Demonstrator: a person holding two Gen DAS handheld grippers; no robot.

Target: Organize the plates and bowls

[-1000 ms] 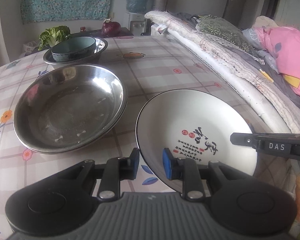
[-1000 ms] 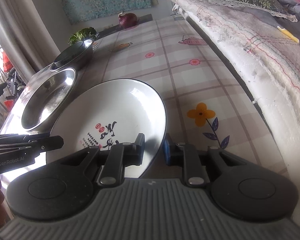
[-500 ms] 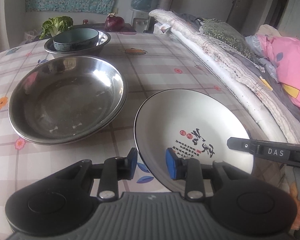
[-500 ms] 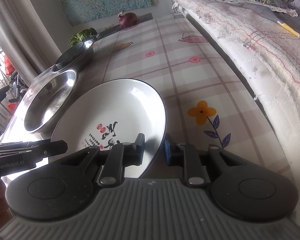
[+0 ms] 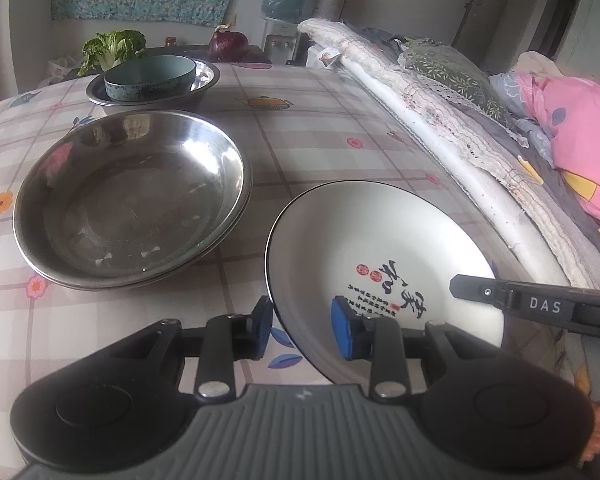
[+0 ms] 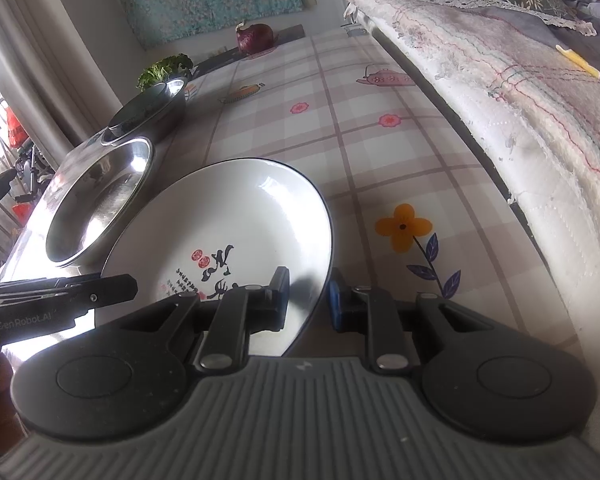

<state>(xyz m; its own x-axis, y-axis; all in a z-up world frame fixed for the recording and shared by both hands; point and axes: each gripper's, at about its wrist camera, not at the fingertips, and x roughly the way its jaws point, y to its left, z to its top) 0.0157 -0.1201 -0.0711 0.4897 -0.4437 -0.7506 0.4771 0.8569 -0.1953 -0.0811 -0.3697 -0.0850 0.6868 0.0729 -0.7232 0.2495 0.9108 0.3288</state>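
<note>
The desk is seen under a checked, flower-printed cloth, with a bed piled with quilts running along its right edge. The largest dish on it is a wide steel basin, stacked on a 2nd of the same kind, sitting toward the left edge. Just to its right, near the front edge, the white plate with a dark rim and black calligraphy is found, tilted, its left side lifted toward the steel basin.

Farther back along the left side, a smaller steel basin is seen with a teal bowl set inside it. Behind those, at the far edge, a leafy green cabbage and a red onion are spotted.

The left gripper is placed at the plate's left rim, its fingers straddling the rim with a visible gap on either side, 1 blue pad over the plate's face and 1 outside it. The right gripper is placed at the opposite rim, its fingers likewise spread across the edge, 1 over the white face and 1 outside, with no firm pinch shown. Each gripper's side is glimpsed in the other's view.
</note>
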